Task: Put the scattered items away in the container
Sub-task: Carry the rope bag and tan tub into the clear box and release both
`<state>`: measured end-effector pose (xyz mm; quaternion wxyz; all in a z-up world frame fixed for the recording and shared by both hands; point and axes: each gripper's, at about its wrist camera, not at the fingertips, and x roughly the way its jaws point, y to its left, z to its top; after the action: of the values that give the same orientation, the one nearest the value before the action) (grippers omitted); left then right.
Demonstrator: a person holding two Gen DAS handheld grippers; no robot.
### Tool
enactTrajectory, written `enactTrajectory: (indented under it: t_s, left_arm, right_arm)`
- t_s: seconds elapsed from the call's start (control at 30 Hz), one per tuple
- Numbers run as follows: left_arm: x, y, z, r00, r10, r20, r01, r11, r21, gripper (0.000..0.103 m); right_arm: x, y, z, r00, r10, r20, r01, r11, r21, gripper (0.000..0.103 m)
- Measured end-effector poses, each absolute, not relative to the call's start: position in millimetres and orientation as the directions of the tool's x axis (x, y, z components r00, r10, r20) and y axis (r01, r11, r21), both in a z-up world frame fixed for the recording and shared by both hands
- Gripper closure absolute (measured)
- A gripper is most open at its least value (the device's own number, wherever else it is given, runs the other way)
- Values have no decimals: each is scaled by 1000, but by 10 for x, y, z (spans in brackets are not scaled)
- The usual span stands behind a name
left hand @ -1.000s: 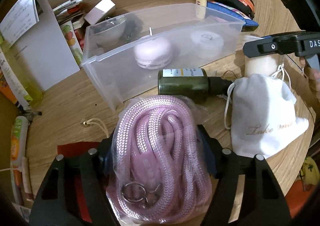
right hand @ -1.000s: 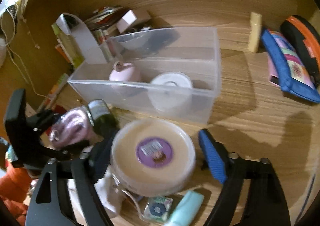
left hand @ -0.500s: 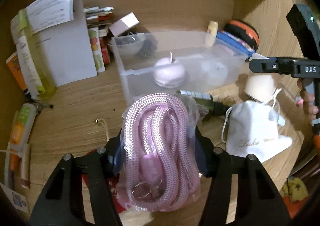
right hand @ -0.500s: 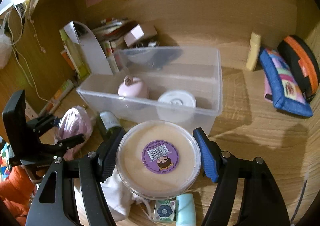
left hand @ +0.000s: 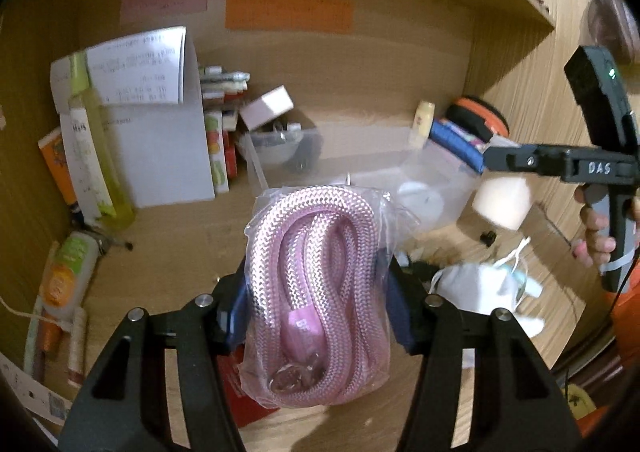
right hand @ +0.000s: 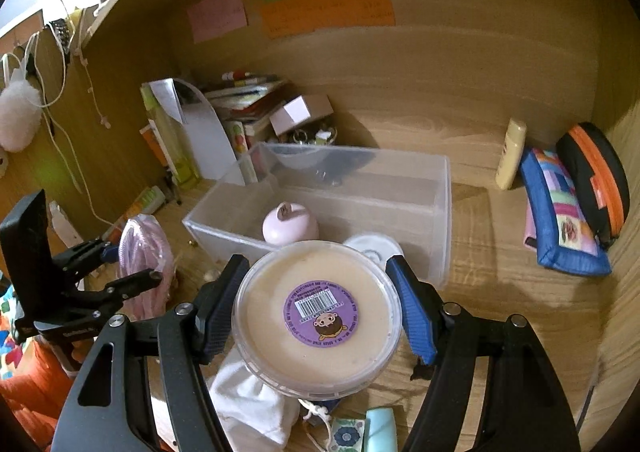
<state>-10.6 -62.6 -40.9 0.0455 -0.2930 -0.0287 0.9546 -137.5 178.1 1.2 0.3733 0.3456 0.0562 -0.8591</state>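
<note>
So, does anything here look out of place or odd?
Nothing is spilled or damaged. The white drawstring pouch and a small teal tube lie loose on the desk, outside the clear bin.

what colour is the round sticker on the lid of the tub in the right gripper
Purple, with a white barcode, on the round cream tub's sticker; the right wrist view shows it best.
</note>
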Motion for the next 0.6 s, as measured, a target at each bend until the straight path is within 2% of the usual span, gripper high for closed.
enactTrajectory:
  t_s: [0.43,0.6]
  left_arm:
    - [-486,-715,-17,-857,139,-497,-90,-989,-120,46]
    - [-779,-726,44,-854,149,-499,-95,-987,-131,46]
  right_arm:
    - [-1605,1773,173,-511,-615,-601,669,-723,171,35]
    - [-1796,1743,174,-513,-616,-598,660,-728,185,35]
